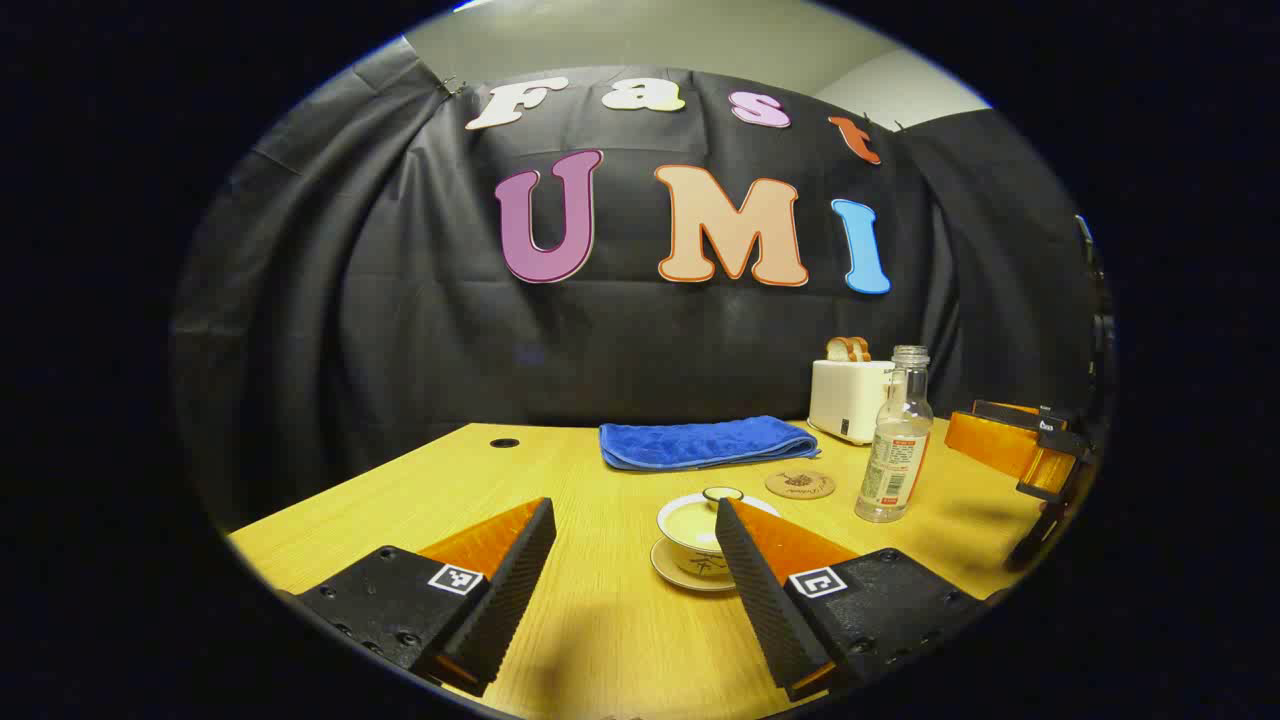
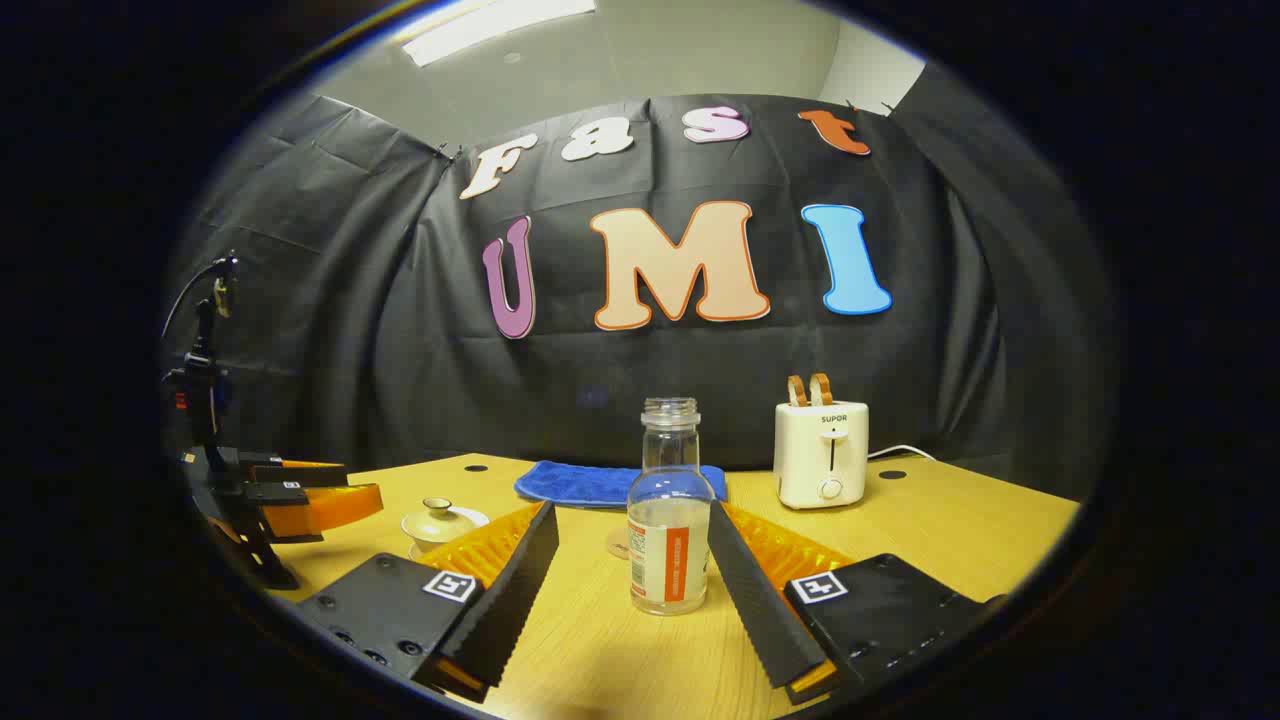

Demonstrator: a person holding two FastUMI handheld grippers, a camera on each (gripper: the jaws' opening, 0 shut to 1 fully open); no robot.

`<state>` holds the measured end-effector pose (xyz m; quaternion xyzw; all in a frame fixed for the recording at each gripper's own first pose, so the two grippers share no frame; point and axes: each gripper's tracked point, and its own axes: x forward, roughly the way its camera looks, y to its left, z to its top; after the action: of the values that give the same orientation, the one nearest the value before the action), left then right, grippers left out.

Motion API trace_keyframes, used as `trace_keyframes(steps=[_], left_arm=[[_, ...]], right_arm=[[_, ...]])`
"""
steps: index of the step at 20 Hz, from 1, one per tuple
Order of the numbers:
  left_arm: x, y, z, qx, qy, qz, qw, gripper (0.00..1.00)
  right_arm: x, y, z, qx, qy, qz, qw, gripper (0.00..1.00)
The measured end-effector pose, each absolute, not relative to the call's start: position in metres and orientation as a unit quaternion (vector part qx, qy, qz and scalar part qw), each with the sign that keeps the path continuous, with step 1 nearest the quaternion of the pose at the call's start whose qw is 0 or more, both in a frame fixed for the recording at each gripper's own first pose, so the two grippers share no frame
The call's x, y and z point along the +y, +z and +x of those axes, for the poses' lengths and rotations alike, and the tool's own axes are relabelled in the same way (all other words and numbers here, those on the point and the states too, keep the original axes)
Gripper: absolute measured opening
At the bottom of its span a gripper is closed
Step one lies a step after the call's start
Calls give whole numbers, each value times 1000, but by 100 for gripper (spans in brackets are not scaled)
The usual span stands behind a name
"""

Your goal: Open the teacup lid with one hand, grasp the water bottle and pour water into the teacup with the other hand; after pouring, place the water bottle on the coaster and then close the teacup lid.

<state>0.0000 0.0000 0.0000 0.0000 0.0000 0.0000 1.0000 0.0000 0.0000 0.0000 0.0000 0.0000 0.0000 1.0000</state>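
A white toaster at the far right of the table carries the brand "SUPOR" above its lever. Print on the water bottle label and the coaster is too small to read.

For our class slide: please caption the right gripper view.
Open right gripper faces an uncapped water bottle on the table.

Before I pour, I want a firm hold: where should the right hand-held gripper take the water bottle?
Grip the water bottle around its wide labelled body, coming level from the front. It stands upright between the open right hand-held gripper fingers, and the neck is narrower.
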Motion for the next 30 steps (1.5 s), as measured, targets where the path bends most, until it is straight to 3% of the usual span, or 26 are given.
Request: trace_keyframes(steps=[2, 3, 5, 15, 17, 19, 20, 24, 25, 28, 30], left_arm=[[0, 1, -1, -2, 0, -1, 1000, 95], [0, 1, 0, -2, 2, -1, 1000, 95], [-1, 1, -2, -2, 2, 1, 1000, 95], [-2, 2, -1, -15, 3, 7, 1000, 94], [0, 1, -1, -12, 5, 8, 1000, 95], [-2, 2, -1, -14, 1, 8, 1000, 96], [-2, 1, -1, -13, -2, 8, 1000, 96], [-5, 2, -3, -17, -24, 8, 1000, 95], [-5, 2, -3, -17, -25, 8, 1000, 95], [-6, 2, -1, -16, -27, 8, 999, 95], [-16, 3, 8, -14, -44, 9, 999, 95]], right_arm=[[1, -3, -1, 1, -1, -5, 1000, 94], [1, -6, -2, 3, -3, -8, 1000, 100], [3, -12, 2, 9, -2, -4, 1000, 93], [-7, -16, 0, 29, -25, -9, 999, 97], [-10, -18, 0, 31, -31, -9, 999, 93], [-10, -18, 0, 29, -31, -9, 999, 100], [-9, -17, 0, 29, -30, -9, 999, 94], [-1, -18, -1, 31, -3, -7, 999, 93], [-1, -18, -1, 31, -3, -7, 999, 97], [-2, -18, -2, 32, -6, -7, 999, 94], [-1, -18, -3, 32, -7, -7, 999, 97]])
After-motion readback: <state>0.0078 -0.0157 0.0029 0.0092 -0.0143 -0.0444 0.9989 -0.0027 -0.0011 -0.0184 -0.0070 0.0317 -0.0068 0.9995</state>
